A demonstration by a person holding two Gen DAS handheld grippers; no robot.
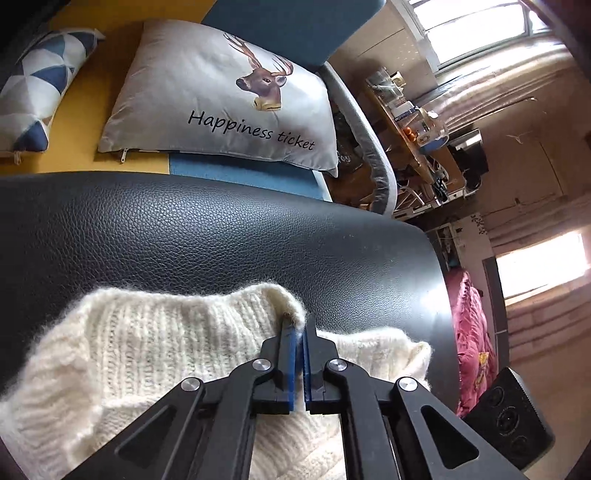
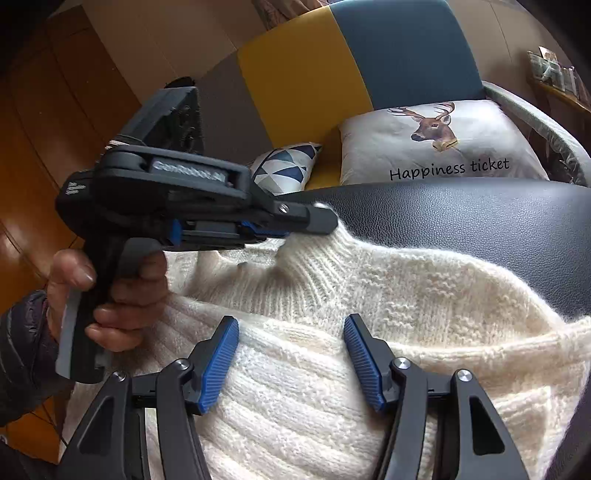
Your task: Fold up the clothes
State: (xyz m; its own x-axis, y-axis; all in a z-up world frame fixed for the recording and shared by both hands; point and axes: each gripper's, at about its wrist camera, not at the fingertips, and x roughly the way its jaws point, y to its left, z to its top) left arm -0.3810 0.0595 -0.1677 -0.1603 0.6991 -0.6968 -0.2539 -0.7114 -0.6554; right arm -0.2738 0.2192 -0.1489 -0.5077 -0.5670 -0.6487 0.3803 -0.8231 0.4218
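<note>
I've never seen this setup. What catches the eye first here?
A fluffy cream sweater lies on a black leather surface. The left gripper pinches its collar shut, while the right gripper hangs open over the knit. Behind sits a deer pillow.

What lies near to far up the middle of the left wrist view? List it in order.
left gripper, jaws shut on the collar → cream sweater → black leather surface → blue cushion strip → deer pillow → blue backrest.
</note>
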